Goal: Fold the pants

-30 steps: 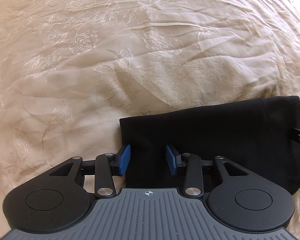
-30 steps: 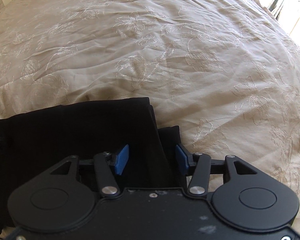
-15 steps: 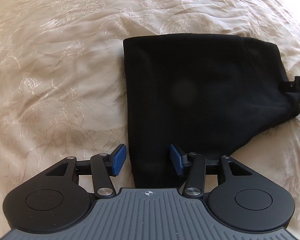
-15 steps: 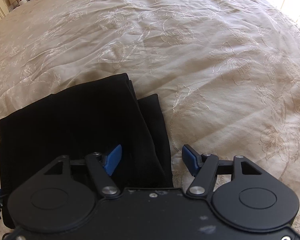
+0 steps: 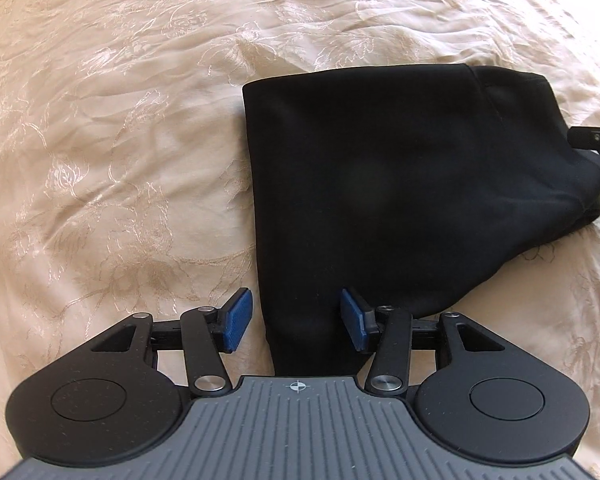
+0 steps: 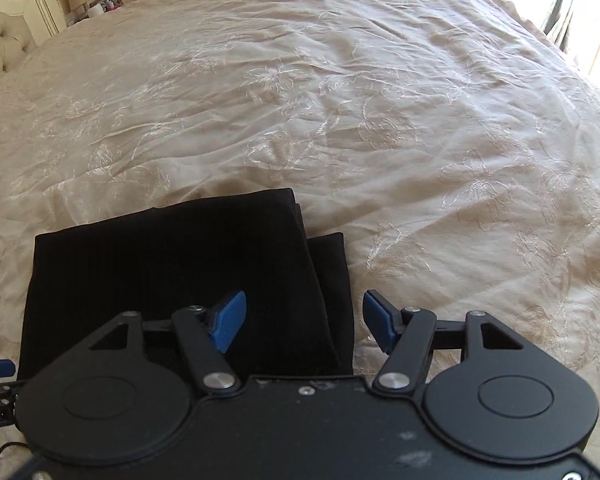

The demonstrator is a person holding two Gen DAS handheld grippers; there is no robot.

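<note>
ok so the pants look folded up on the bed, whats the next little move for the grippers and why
Probably lift both grippers clear. The black pants already lie as a compact folded stack on the bedspread; the left gripper stands open and the right gripper, jaws closing slightly, presses on nothing. One layer pokes out at the right edge.

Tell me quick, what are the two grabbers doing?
Left gripper: open, holding nothing, above the black pants.
Right gripper: open but closing a little, holding nothing.

Left gripper [image 5: 296,320] points steeply down, jaws parted, pads gripping nothing. Right gripper [image 6: 305,322] tilts down too, jaws wide and closing, pads gripping nothing.
</note>
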